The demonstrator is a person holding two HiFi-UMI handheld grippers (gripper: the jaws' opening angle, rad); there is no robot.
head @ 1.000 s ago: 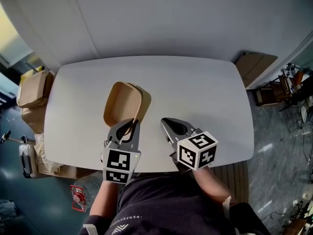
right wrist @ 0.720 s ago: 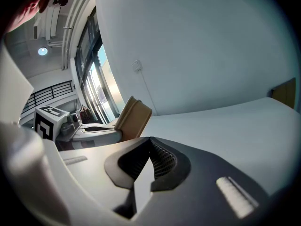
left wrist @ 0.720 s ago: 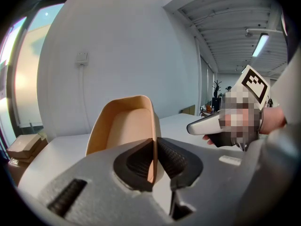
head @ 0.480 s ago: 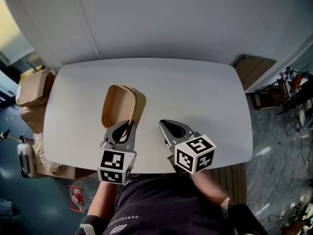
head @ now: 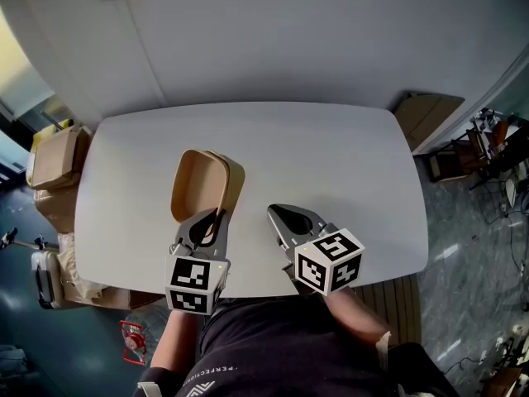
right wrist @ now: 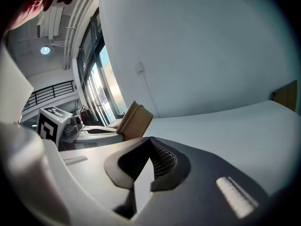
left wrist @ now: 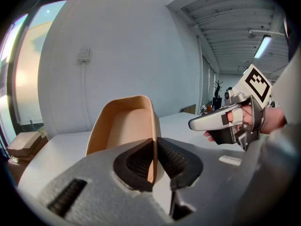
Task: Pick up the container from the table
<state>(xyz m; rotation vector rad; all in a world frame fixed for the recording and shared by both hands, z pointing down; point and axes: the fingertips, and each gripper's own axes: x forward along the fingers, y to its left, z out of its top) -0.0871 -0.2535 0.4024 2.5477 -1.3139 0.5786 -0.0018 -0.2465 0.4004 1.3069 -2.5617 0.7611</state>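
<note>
Little has shifted since a second ago: the left gripper (head: 221,214) fingers stay clamped on the rim wall of the tan moulded-fibre container (head: 201,185), tilted over the white desk (head: 347,164). Keep that thin-edge pinch firm and lift steadily. The right gripper (head: 276,213) fingers are closed on nothing.

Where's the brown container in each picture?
Head view: container left of centre, pinched by the left gripper.
Left gripper view: container in the middle, just above the jaws.
Right gripper view: container small, left of centre.
Shared landmark: the white table shows in all three views.
</note>
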